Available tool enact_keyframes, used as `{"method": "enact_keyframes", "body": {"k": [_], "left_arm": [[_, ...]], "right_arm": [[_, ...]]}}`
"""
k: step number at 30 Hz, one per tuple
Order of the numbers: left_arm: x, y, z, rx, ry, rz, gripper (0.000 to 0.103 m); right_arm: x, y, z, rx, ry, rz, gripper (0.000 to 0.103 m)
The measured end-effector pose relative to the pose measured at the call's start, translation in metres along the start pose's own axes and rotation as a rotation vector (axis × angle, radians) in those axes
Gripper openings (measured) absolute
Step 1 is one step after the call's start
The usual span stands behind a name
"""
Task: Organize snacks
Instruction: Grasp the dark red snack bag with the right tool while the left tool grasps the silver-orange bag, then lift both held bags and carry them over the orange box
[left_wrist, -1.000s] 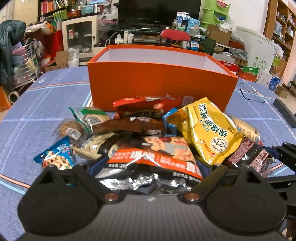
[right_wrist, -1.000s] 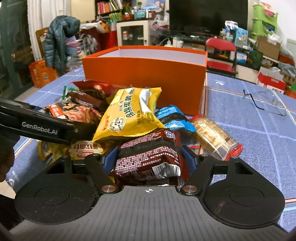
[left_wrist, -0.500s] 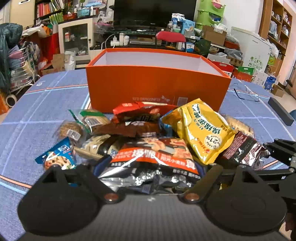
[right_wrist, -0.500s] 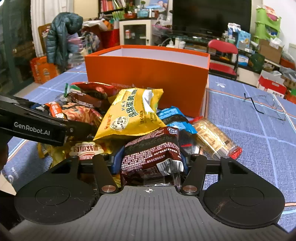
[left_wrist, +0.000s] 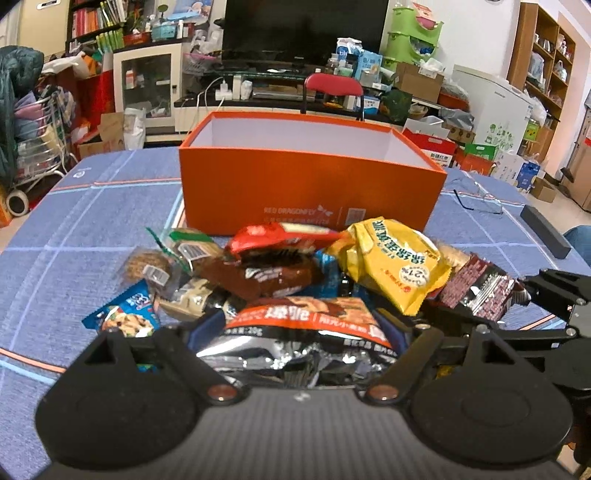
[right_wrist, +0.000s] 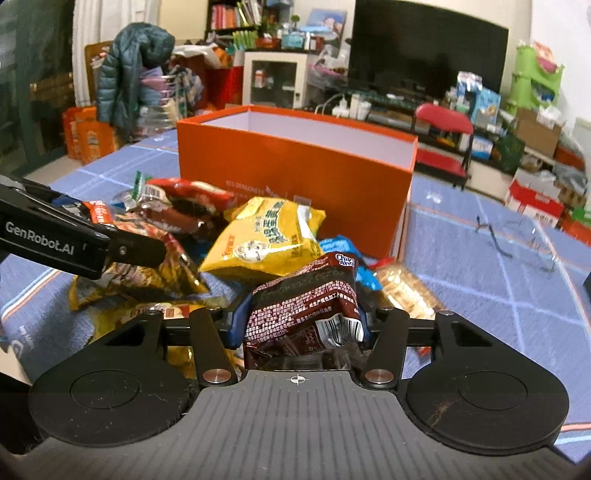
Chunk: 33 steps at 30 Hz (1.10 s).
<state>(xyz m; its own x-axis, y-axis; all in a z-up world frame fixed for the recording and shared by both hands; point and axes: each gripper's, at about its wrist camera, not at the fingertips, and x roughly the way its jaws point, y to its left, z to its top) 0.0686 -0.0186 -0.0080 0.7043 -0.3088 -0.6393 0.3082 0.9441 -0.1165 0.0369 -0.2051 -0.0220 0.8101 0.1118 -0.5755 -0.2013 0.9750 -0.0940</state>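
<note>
We see the right gripper (right_wrist: 301, 321), jaws just closing, pinching a crinkled dark brown foil snack packet (right_wrist: 303, 302); the left gripper (left_wrist: 295, 332) clasps an orange-and-silver foil snack bag (left_wrist: 295, 332), before the orange cardboard box (left_wrist: 310, 188) mid-table.

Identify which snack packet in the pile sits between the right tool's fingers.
The dark brown packet with white print and a barcode, the right tool shut on it. The yellow packet lies behind it in the pile; the orange-and-silver packet is in the left tool.
</note>
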Motion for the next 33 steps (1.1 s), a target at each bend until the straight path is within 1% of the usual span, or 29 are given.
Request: {"method": "enact_keyframes", "body": {"k": [4, 12, 17, 25, 30, 33], "left_arm": [[-0.002, 0.001, 0.002, 0.000, -0.010, -0.003, 0.083], [0.000, 0.000, 0.001, 0.007, -0.002, -0.004, 0.082], [-0.001, 0.000, 0.001, 0.013, 0.000, -0.026, 0.081], [-0.009, 0.005, -0.001, 0.014, -0.011, -0.040, 0.075], [-0.015, 0.009, 0.000, -0.006, -0.023, -0.062, 0.074], [-0.024, 0.008, 0.002, 0.001, -0.044, -0.067, 0.074]], "right_arm": [[-0.003, 0.004, 0.001, -0.038, -0.016, -0.030, 0.040], [0.001, 0.016, -0.004, -0.120, 0.000, -0.055, 0.040], [-0.007, 0.017, 0.002, -0.117, -0.024, -0.053, 0.039], [-0.007, 0.013, 0.003, -0.093, -0.016, -0.032, 0.039], [-0.008, 0.011, 0.004, -0.086, -0.020, -0.029, 0.039], [-0.010, 0.012, 0.005, -0.084, -0.029, -0.029, 0.039]]}}
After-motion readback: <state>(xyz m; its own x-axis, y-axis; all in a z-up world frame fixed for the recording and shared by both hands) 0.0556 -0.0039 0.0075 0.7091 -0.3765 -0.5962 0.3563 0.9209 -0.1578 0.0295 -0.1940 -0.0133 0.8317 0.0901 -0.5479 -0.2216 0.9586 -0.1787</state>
